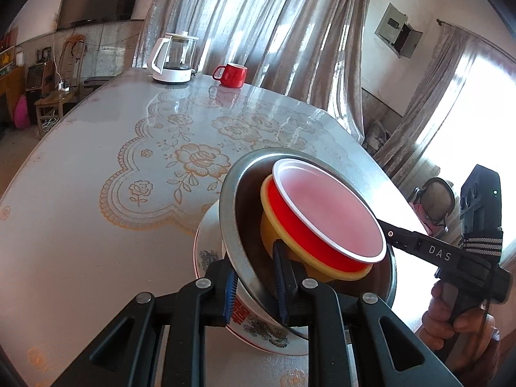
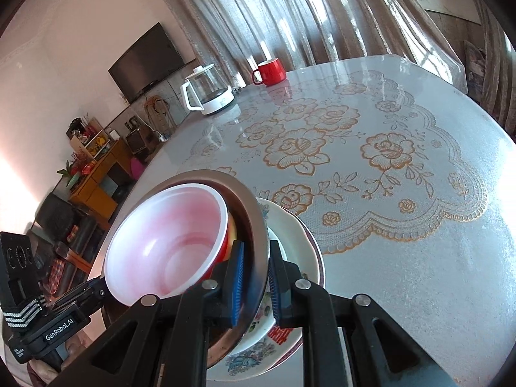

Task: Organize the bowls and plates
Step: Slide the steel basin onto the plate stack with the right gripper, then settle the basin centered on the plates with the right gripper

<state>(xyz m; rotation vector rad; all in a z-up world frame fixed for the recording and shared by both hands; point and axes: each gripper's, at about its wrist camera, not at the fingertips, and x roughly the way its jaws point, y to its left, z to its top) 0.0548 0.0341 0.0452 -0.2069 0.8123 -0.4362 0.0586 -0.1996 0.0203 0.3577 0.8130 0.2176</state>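
A steel bowl (image 1: 235, 193) holds a yellow bowl (image 1: 271, 225) with a red bowl, white inside (image 1: 329, 213), nested in it. The stack rests on a white patterned plate (image 1: 206, 251) near the table's front edge. My left gripper (image 1: 256, 285) is shut on the steel bowl's near rim, one finger inside and one outside. My right gripper (image 2: 256, 285) is shut on the steel bowl's rim (image 2: 258, 225) from the opposite side. The red bowl (image 2: 167, 245) and the plate (image 2: 290, 225) show in the right wrist view too. The right gripper's body (image 1: 451, 254) shows in the left wrist view.
A glass kettle with a white base (image 1: 172, 58) and a red mug (image 1: 232, 74) stand at the table's far edge. The table (image 1: 96, 193) has a floral cover. Curtains hang behind it. Chairs and cabinets stand off to the left (image 1: 54, 96).
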